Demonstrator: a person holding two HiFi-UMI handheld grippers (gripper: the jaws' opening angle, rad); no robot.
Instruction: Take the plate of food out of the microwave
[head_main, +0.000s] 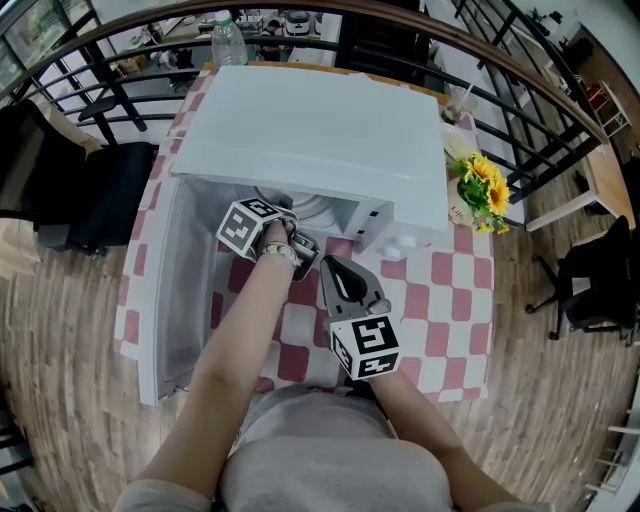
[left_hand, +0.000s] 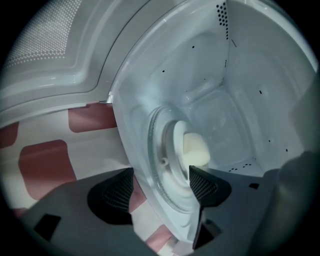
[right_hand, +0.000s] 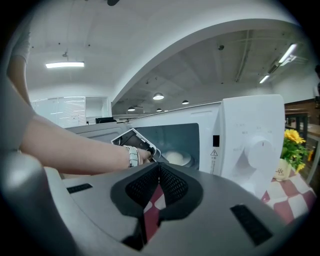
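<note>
The white microwave (head_main: 310, 130) stands on the checked table with its door (head_main: 175, 290) swung open to the left. Inside, a white plate (left_hand: 172, 150) holding a pale bun (left_hand: 196, 151) rests on the glass turntable (left_hand: 155, 165). My left gripper (left_hand: 160, 184) reaches into the cavity, open, its jaws straddling the turntable's near rim just short of the plate, and neither pad presses on anything. In the head view the left gripper (head_main: 275, 212) is partly hidden by the microwave. My right gripper (head_main: 330, 265) hovers in front of the microwave, shut and empty (right_hand: 159, 182). The bun (right_hand: 175, 158) also shows through the opening.
The red-and-white checked cloth (head_main: 440, 310) covers the table. A pot of sunflowers (head_main: 480, 185) stands right of the microwave, and a water bottle (head_main: 228, 40) behind it. The control panel with its dial (right_hand: 257, 150) is on the microwave's right. A black chair (head_main: 100, 195) sits to the left.
</note>
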